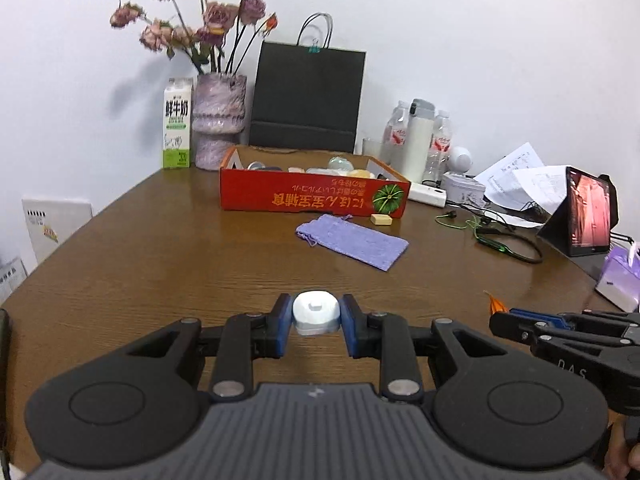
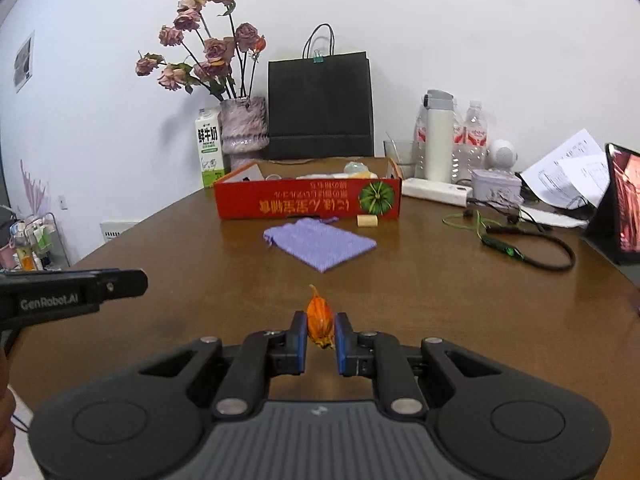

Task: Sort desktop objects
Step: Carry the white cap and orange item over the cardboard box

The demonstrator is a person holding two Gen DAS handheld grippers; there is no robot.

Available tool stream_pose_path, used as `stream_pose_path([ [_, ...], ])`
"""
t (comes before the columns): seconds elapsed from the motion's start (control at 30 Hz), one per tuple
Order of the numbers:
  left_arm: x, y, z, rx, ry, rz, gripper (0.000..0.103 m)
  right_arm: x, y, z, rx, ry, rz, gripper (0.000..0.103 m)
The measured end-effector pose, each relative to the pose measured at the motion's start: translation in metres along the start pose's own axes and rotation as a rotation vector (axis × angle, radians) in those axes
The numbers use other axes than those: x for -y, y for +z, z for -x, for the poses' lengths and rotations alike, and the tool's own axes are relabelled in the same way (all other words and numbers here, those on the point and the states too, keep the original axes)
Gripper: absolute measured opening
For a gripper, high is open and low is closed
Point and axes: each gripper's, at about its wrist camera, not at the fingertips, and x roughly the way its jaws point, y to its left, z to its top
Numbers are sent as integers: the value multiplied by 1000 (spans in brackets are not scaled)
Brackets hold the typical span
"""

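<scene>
My left gripper [image 1: 316, 314] is shut on a small white rounded plastic object [image 1: 316, 312], held above the near part of the brown table [image 1: 160, 264]. My right gripper [image 2: 321, 326] is shut on a small orange dried pod [image 2: 319, 316] with a pointed tip. Ahead stands a red cardboard box [image 1: 312, 196] [image 2: 306, 202] holding several small items. A purple drawstring pouch [image 1: 354, 240] [image 2: 320, 244] lies flat before it, with a small beige block [image 1: 381, 219] [image 2: 367, 220] beside the box. The right gripper shows at the right edge of the left wrist view, the left gripper at the left edge of the right wrist view.
At the back stand a milk carton [image 1: 176, 128], a vase of dried roses [image 1: 218, 120] and a black paper bag [image 1: 306, 98]. On the right are bottles [image 2: 472, 140], a white flask [image 2: 438, 136], a power strip [image 2: 434, 192], green earphones [image 2: 520, 244], papers and a tablet [image 1: 588, 216].
</scene>
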Motion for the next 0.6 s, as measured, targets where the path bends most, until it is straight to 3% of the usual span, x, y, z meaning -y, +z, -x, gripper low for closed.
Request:
stream_pose_path([
  [0.3,0,14,-1,20,1,7,27,15,24,-1,45,-12,-26,13],
  [0.4,-5,31,-8,34,-1,4,27,23,42,-8,54,-3,-24,13],
  [0.6,-37,90,-57,-10,-65,81,27,46,101,-44,86,54,-24,13],
])
